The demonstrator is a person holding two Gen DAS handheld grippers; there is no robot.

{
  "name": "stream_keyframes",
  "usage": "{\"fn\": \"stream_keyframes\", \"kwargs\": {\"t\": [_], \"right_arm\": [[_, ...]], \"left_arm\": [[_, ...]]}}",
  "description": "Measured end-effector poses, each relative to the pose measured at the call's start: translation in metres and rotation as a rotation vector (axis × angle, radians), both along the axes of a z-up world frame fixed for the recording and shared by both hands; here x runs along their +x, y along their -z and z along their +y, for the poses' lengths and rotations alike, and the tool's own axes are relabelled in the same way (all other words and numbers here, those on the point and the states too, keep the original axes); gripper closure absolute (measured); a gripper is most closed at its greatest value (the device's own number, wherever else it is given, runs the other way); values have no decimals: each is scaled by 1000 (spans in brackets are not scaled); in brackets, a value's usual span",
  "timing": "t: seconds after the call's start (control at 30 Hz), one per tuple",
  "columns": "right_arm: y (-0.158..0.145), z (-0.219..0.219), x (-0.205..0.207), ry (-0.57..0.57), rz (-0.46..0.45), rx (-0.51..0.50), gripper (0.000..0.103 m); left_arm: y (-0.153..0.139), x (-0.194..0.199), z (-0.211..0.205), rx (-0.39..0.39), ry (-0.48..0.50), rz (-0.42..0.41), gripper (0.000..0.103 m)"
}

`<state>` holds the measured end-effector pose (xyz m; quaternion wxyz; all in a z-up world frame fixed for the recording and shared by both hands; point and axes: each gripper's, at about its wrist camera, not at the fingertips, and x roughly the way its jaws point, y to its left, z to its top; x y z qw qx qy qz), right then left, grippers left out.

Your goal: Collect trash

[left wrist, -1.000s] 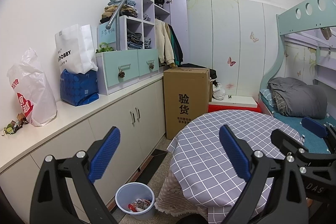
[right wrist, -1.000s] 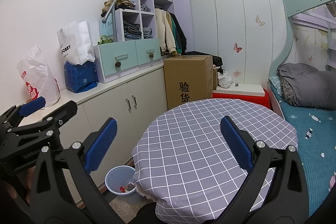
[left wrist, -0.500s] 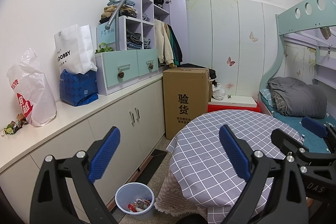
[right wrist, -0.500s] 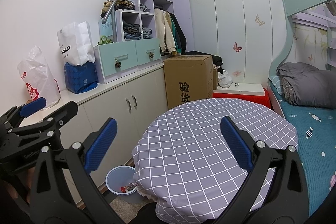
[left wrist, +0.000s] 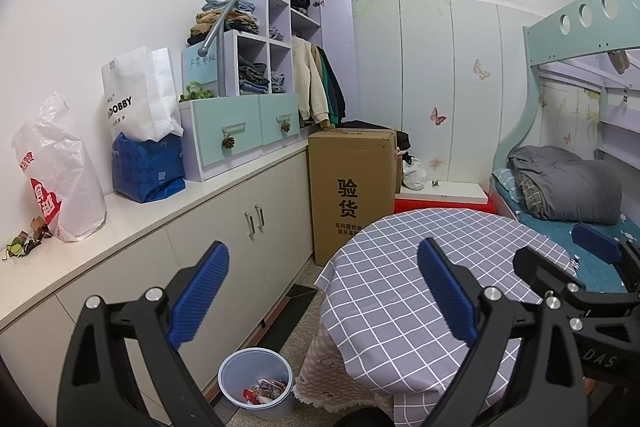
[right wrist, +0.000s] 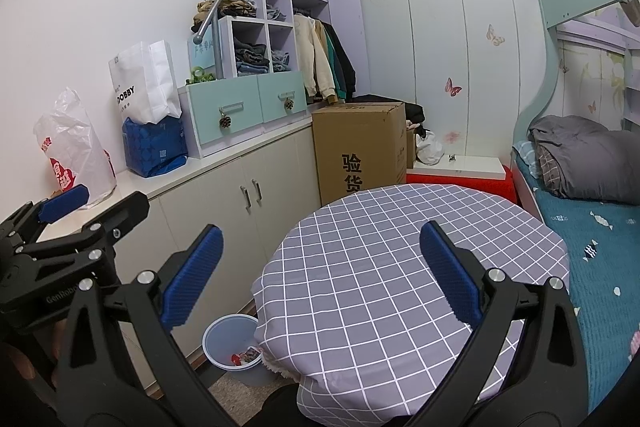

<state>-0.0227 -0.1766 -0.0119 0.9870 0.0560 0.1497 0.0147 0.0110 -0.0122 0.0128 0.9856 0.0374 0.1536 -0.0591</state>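
Observation:
A pale blue trash bin (left wrist: 256, 383) stands on the floor between the cabinet and the round table; it holds wrappers, and it also shows in the right wrist view (right wrist: 232, 347). Small scraps (left wrist: 24, 239) lie on the counter at far left beside a white plastic bag (left wrist: 60, 179). My left gripper (left wrist: 324, 291) is open and empty, held high above the bin and the table edge. My right gripper (right wrist: 320, 271) is open and empty above the checked tablecloth (right wrist: 400, 267). Each gripper shows at the edge of the other's view.
A white counter (left wrist: 120, 227) over cabinets runs along the left wall with a blue bag (left wrist: 148, 167), a white paper bag (left wrist: 136, 99) and drawers. A tall cardboard box (left wrist: 352, 187) stands behind the table. A bunk bed (right wrist: 580, 167) is on the right.

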Motion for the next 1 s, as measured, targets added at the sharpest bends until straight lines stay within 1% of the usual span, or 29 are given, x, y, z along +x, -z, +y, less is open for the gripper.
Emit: {"fn": "stream_keyframes", "kwargs": {"t": [1.0], "right_arm": [[-1,-5,2,3,5,12,6]], "left_arm": [[-2,2,1,10,21,2,9]]}}
